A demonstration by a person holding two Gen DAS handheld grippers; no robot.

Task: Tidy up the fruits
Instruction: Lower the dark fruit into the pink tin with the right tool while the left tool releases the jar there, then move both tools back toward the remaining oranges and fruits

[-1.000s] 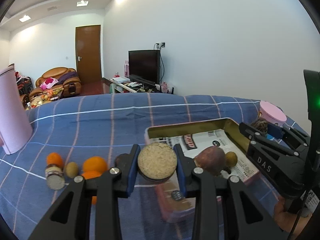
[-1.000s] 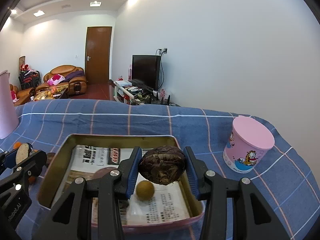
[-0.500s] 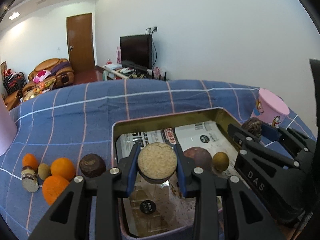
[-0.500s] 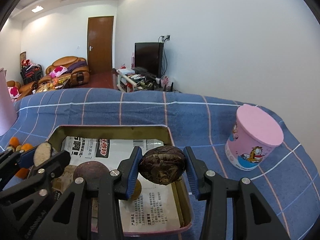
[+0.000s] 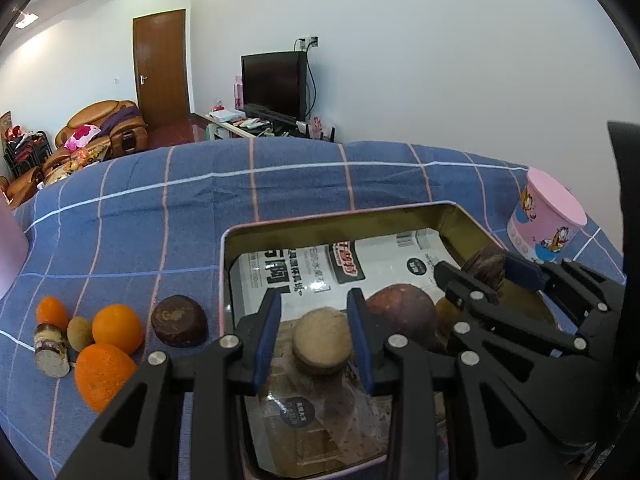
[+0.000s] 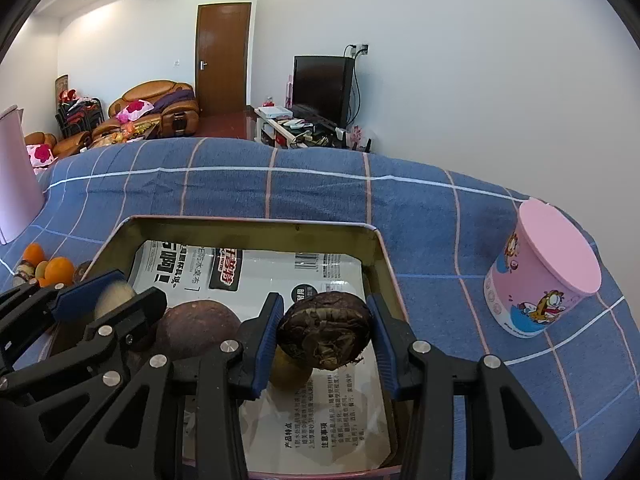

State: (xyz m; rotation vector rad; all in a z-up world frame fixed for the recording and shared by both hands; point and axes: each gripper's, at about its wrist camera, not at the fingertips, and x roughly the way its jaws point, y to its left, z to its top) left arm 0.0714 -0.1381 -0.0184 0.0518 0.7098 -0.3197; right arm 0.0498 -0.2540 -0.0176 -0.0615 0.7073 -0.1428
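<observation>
My left gripper (image 5: 314, 312) is shut on a brown half fruit with a pale cut face (image 5: 322, 342), which sits low and tilted between the blue pads, above the near left part of the gold tin (image 5: 340, 216). To its right, my right gripper (image 6: 324, 312) is shut on a dark wrinkled fruit (image 6: 324, 332) over the tin's near right part. Inside the paper-lined tin (image 6: 248, 226) lie a round purple-brown fruit (image 6: 196, 332) and a small yellow-green fruit (image 6: 288, 372). Left of the tin on the cloth lie oranges (image 5: 117, 328), a kiwi (image 5: 79, 333) and another brown half fruit (image 5: 179, 320).
A pink cartoon cup (image 6: 544, 276) stands upside down on the blue checked cloth right of the tin. A short cut cylinder piece (image 5: 50, 348) lies by the oranges. A tall pink object (image 6: 12, 176) stands at the far left. The wall is behind the table.
Both grippers have come forward and dipped over the tin, the left one crossing from the cloth to above it. The cut fruit now sits lower and tilted between the left pads.
</observation>
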